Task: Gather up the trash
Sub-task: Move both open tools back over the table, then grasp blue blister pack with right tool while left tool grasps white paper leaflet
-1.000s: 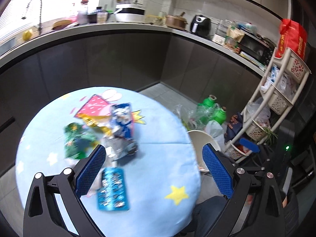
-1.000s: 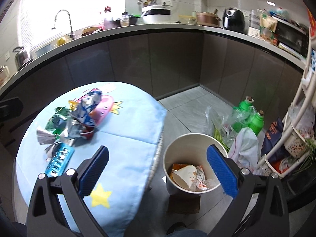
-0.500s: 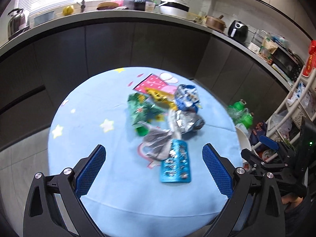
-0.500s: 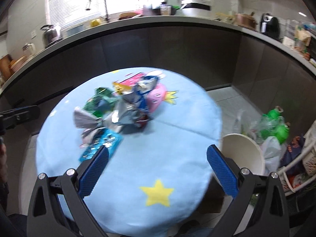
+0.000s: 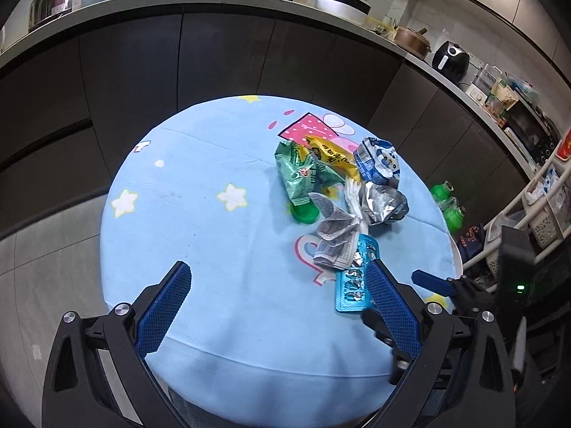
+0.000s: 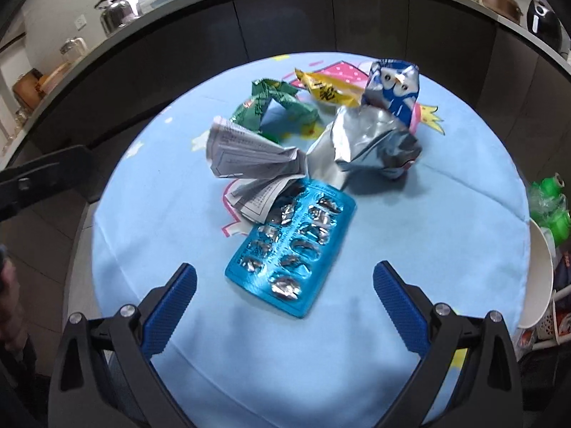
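Observation:
A heap of trash lies on the round blue table [image 6: 446, 214]. A blue blister pack [image 6: 292, 249] [image 5: 353, 281] is nearest, with a crumpled paper leaflet [image 6: 249, 160] [image 5: 335, 235] behind it. Further back sit a silver foil bag [image 6: 374, 146] [image 5: 383, 203], a blue-and-white wrapper [image 6: 392, 89] [image 5: 380, 164], a yellow wrapper [image 6: 326, 89] [image 5: 330, 155] and a green wrapper [image 6: 271, 103] [image 5: 299, 174]. My right gripper [image 6: 285, 296] hovers open just short of the blister pack. My left gripper [image 5: 278, 299] is open over bare cloth, its right finger covering the blister pack's edge.
A white bin's rim [image 6: 542, 278] shows past the table's right edge, with green bottles [image 6: 553, 207] [image 5: 446, 203] on the floor beside it. Dark cabinets under a cluttered counter [image 5: 249, 3] curve behind. A storage rack [image 5: 539, 207] stands at the right.
Both grippers swung left from the bin side and came in over the table. The trash heap now fills the right wrist view, and the bin has slid to the edge.

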